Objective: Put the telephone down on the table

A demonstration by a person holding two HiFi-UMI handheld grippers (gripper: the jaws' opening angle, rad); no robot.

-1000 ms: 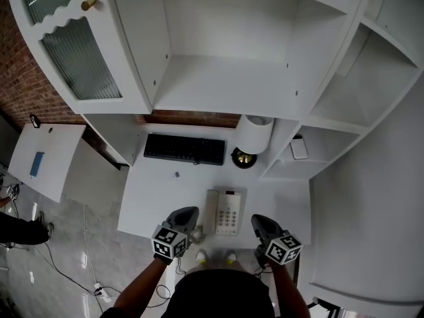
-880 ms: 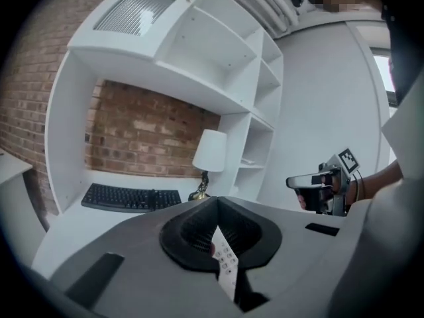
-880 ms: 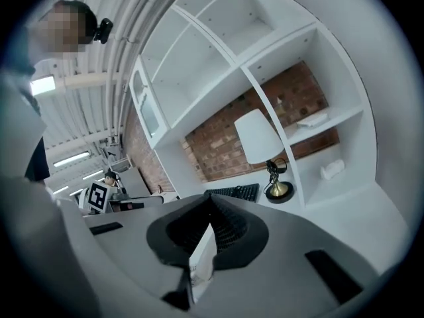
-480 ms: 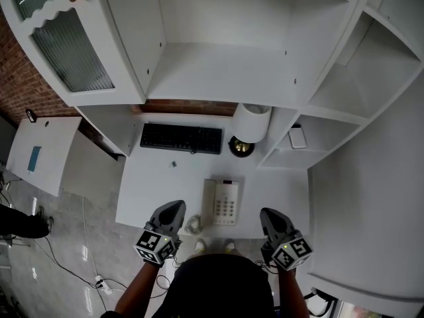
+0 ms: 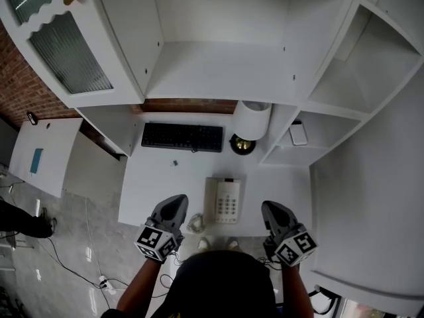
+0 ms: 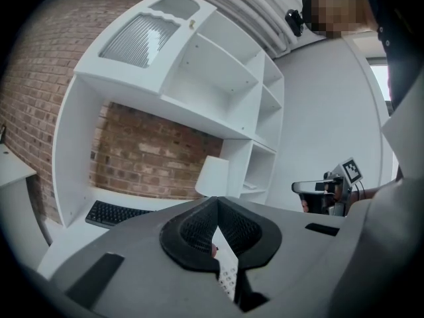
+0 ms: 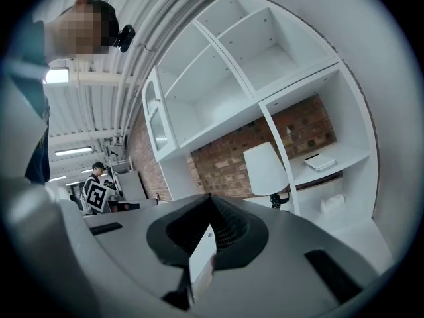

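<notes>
The telephone (image 5: 226, 200) lies flat on the white table (image 5: 152, 191), near its front edge, keypad up and handset along its left side. Its coiled cord (image 5: 194, 224) hangs bunched at the table edge, just left of it.

The left gripper (image 5: 175, 202) is held to the left of the telephone and the right gripper (image 5: 271, 209) to the right, both apart from it. Each one's own view shows its jaws pressed together with nothing clamped; only a sliver of the telephone shows through the gap below them.

At the back of the table a black keyboard (image 5: 182, 138) lies against the brick wall, with a white lamp (image 5: 253, 119) just right of it.

The white shelf unit (image 5: 218, 65) rises over the table. The low compartment right of the lamp holds a small flat white device (image 5: 299, 134). In the right gripper view, a small white lump (image 7: 331, 204) sits on the shelf below that. At the upper left, a cupboard door (image 5: 66, 52) with ribbed glass hides whatever is inside.
</notes>
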